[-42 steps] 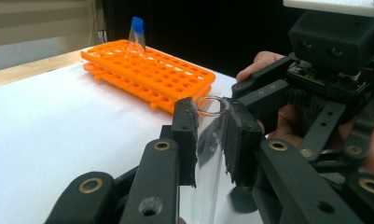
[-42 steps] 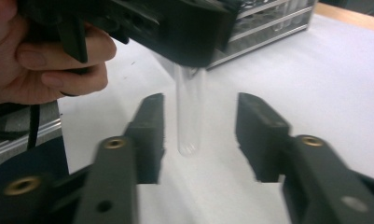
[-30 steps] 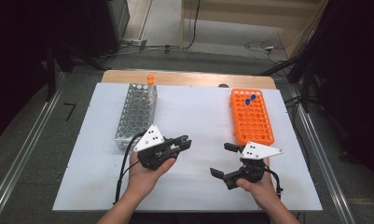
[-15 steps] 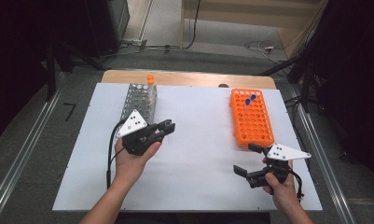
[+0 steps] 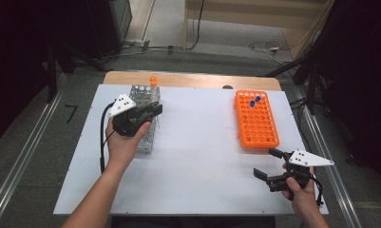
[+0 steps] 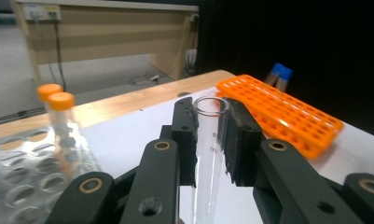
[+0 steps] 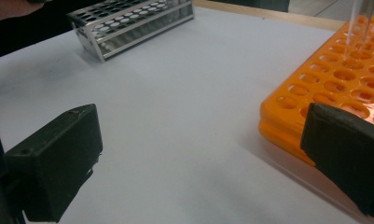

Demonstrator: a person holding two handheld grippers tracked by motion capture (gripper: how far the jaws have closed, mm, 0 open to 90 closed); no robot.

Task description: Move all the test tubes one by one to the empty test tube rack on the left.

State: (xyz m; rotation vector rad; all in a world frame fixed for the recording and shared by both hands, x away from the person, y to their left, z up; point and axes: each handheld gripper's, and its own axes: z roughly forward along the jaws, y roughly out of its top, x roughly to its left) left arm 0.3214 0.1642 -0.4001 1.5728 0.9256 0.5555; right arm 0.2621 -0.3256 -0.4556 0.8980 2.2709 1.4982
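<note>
- Left gripper (image 6: 208, 135): its two black jaws are clamped on a clear glass test tube (image 6: 208, 154), pads pressing its sides just below the open rim. The tube stands upright between them, with no cap, and its lower end runs out of the bottom of the left gripper view.
- In the high view this gripper (image 5: 152, 110) hangs above the near half of the metal rack (image 5: 145, 137); the tube itself is too small to make out there.
- Beyond and to the left of the jaws, in the left gripper view, two orange-capped tubes (image 6: 58, 116) stand side by side in the metal rack (image 6: 26, 186).
- Beyond and to the right of the same jaws lies the orange rack (image 6: 287, 119), with two blue-capped tubes (image 6: 280, 74) at its far end.
- Right gripper (image 7: 198, 154): its jaws stand wide apart with nothing between them, over the bare white tabletop (image 7: 175, 102).
- The near corner of the orange rack (image 7: 334, 79) sits just behind the right-hand jaw; the metal rack (image 7: 133, 23) is well apart, far beyond the left-hand jaw.
- In the high view the right gripper (image 5: 269, 166) sits near the table's front edge, just in front of the orange rack (image 5: 257, 123).
</note>
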